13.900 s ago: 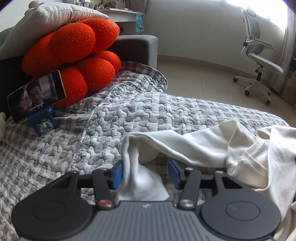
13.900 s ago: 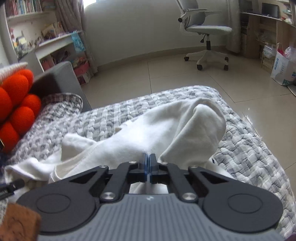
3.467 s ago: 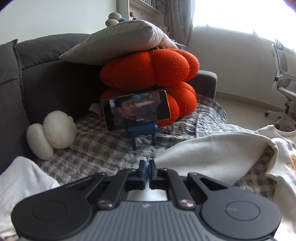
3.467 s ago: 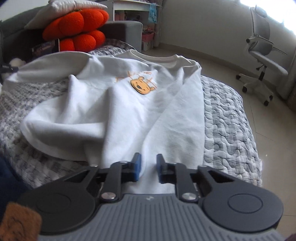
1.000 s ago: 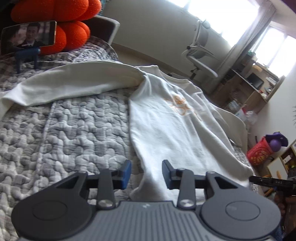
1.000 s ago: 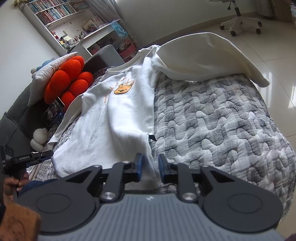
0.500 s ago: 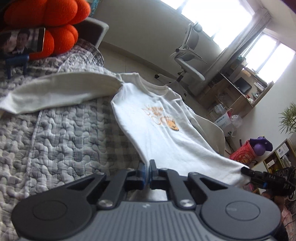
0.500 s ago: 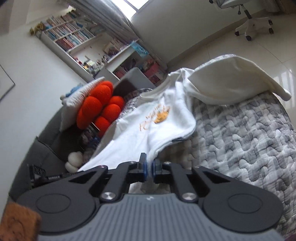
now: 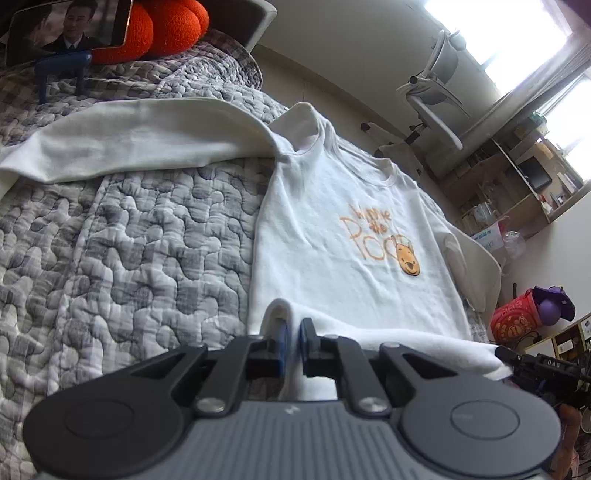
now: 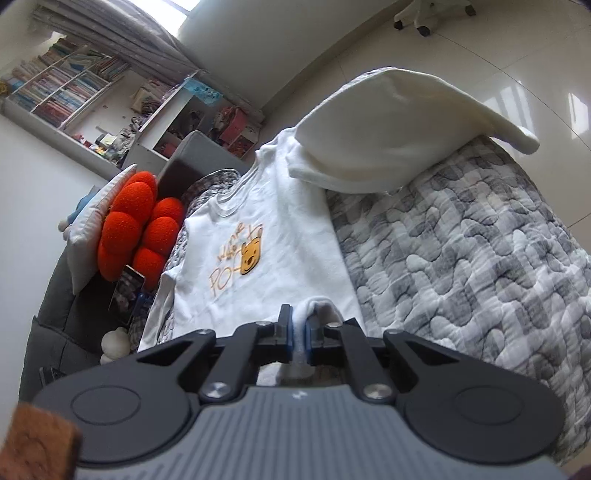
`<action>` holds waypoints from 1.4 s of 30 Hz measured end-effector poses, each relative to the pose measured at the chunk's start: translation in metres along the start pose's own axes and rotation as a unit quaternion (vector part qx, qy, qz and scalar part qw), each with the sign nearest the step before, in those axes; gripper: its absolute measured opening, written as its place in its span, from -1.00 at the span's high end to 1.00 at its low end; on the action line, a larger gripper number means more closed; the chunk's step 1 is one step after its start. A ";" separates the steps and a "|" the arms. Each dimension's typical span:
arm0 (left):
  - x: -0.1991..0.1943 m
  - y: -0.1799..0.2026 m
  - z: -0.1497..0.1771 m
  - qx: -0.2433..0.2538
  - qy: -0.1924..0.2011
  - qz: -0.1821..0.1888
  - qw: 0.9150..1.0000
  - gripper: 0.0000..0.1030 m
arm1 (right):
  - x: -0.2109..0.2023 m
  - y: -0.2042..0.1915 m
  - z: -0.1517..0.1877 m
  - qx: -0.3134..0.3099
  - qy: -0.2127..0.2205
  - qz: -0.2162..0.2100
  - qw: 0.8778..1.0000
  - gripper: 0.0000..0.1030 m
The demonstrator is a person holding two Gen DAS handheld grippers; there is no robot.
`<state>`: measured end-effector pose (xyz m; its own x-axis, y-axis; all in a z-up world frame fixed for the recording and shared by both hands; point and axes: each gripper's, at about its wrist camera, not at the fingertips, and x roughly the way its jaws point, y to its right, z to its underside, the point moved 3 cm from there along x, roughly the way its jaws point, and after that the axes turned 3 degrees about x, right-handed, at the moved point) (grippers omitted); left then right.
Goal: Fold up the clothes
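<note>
A white long-sleeved sweatshirt (image 9: 332, 236) with an orange bear print lies face up on the grey quilted cover (image 9: 129, 251). It also shows in the right wrist view (image 10: 266, 258). My left gripper (image 9: 291, 334) is shut on the hem at its left corner, held slightly lifted. My right gripper (image 10: 300, 332) is shut on the hem at the other corner. Its tip (image 9: 517, 360) shows at the right edge of the left wrist view. One sleeve (image 9: 129, 144) stretches left across the cover. The other sleeve (image 10: 399, 129) reaches the cover's far edge.
Orange pumpkin cushions (image 10: 136, 229) and a white pillow (image 10: 92, 225) lean on the grey sofa back. A phone on a blue stand (image 9: 66, 33) plays video beside them. An office chair (image 9: 436, 96) stands on the tiled floor. A red bag (image 9: 517, 325) sits at the right.
Both grippers stay shut on the hem corners and have moved forward toward the collar. The hem has risen and the sweatshirt body now lies flatter and closer in both views.
</note>
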<state>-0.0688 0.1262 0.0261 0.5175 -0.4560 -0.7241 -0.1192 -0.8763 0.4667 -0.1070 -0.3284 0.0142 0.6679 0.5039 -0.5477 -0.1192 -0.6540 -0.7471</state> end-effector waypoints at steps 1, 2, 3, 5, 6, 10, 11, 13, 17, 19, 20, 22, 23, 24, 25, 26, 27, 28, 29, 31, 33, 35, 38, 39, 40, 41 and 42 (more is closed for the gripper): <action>0.004 -0.003 0.002 -0.003 -0.007 0.001 1.000 0.84 | 0.003 0.004 -0.001 0.004 -0.004 0.003 1.000 0.77; 0.008 -0.006 0.003 -0.008 -0.012 0.003 1.000 0.84 | 0.005 0.009 -0.002 0.009 -0.008 0.006 1.000 0.75; 0.010 -0.009 0.002 -0.015 -0.011 0.008 1.000 0.82 | 0.007 0.013 -0.002 0.014 -0.012 0.008 1.000 0.73; 0.015 -0.014 0.000 -0.030 -0.010 0.016 0.999 0.79 | 0.011 0.019 -0.005 0.021 -0.014 0.011 1.000 0.73; 0.017 -0.015 -0.002 -0.034 -0.009 0.018 0.999 0.79 | 0.013 0.022 -0.007 0.025 -0.014 0.012 1.000 0.73; 0.028 -0.011 -0.011 -0.032 -0.009 0.019 0.999 0.76 | 0.021 0.026 -0.017 0.027 -0.014 0.017 0.999 0.73; 0.031 -0.012 -0.013 -0.034 -0.009 0.020 0.999 0.76 | 0.023 0.027 -0.019 0.027 -0.014 0.018 0.999 0.73; 0.035 -0.012 -0.018 -0.036 -0.007 0.017 0.999 0.77 | 0.027 0.025 -0.023 0.026 -0.013 0.020 0.999 0.73; 0.031 -0.008 -0.017 -0.029 -0.002 0.012 1.000 0.77 | 0.028 0.020 -0.022 0.016 -0.008 0.025 1.000 0.73; 0.025 -0.011 -0.012 -0.030 -0.003 0.016 0.999 0.70 | 0.025 0.022 -0.019 0.017 -0.007 0.022 1.000 0.73; 0.021 -0.012 -0.009 -0.032 -0.004 0.020 0.999 0.66 | 0.023 0.024 -0.018 0.021 -0.006 0.019 1.000 0.73; 0.013 -0.010 -0.002 -0.027 0.004 0.031 0.999 0.50 | 0.020 0.025 -0.015 0.020 -0.004 0.017 1.000 0.72; 0.012 -0.008 0.003 -0.022 0.002 0.034 0.999 0.49 | 0.018 0.024 -0.012 0.013 -0.002 0.018 1.000 0.71; 0.012 -0.006 0.008 -0.016 -0.004 0.036 0.999 0.49 | 0.016 0.020 -0.007 0.002 0.000 0.021 1.000 0.73; 0.013 -0.003 0.013 -0.009 -0.009 0.035 0.999 0.49 | 0.014 0.016 -0.003 -0.010 0.002 0.024 1.000 0.73; 0.014 -0.001 0.018 0.000 -0.011 0.031 0.999 0.50 | 0.011 0.013 0.001 -0.020 0.004 0.026 0.999 0.76; 0.014 0.000 0.022 0.005 -0.011 0.025 1.000 0.71 | 0.007 0.011 0.006 -0.026 0.006 0.028 0.999 0.78; 0.013 0.000 0.024 0.003 -0.011 0.024 1.000 0.86 | 0.004 0.007 0.011 -0.027 0.008 0.028 0.999 0.79; 0.012 -0.001 0.026 -0.001 -0.012 0.024 1.000 0.86 | 0.001 0.004 0.015 -0.023 0.010 0.024 0.999 0.79; -0.002 0.003 0.030 -0.002 -0.005 0.029 1.000 0.90 | -0.012 0.001 0.022 -0.012 0.012 0.008 1.000 0.80; -0.020 0.010 0.034 0.006 0.006 0.034 0.999 0.91 | -0.029 -0.009 0.031 -0.002 0.015 -0.018 1.000 0.80; -0.044 0.021 0.039 0.029 0.024 0.038 0.999 0.92 | -0.050 -0.023 0.038 -0.005 0.021 -0.047 0.999 0.80; -0.058 0.025 0.045 0.046 0.026 0.035 0.998 0.92 | -0.060 -0.039 0.047 -0.026 0.031 -0.044 0.998 0.80; -0.052 0.021 0.046 0.050 0.020 0.023 0.998 0.91 | -0.055 -0.038 0.049 -0.042 0.032 -0.024 0.998 0.80; -0.046 0.018 0.047 0.055 0.015 0.010 0.998 0.91 | -0.047 -0.036 0.050 -0.058 0.031 0.001 0.998 0.80; -0.038 0.013 0.048 0.056 0.006 0.002 0.998 0.90 | -0.036 -0.032 0.053 -0.071 0.023 0.029 0.997 0.80; -0.028 0.007 0.050 0.049 -0.010 0.003 0.999 0.89 | -0.023 -0.027 0.056 -0.079 0.010 0.051 0.995 0.79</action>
<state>-0.1268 0.1253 0.0239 0.5002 -0.4637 -0.7313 -0.2049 -0.8839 0.4204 -0.1600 -0.2909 0.0265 0.6729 0.4202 -0.6087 -0.0703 -0.7829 -0.6182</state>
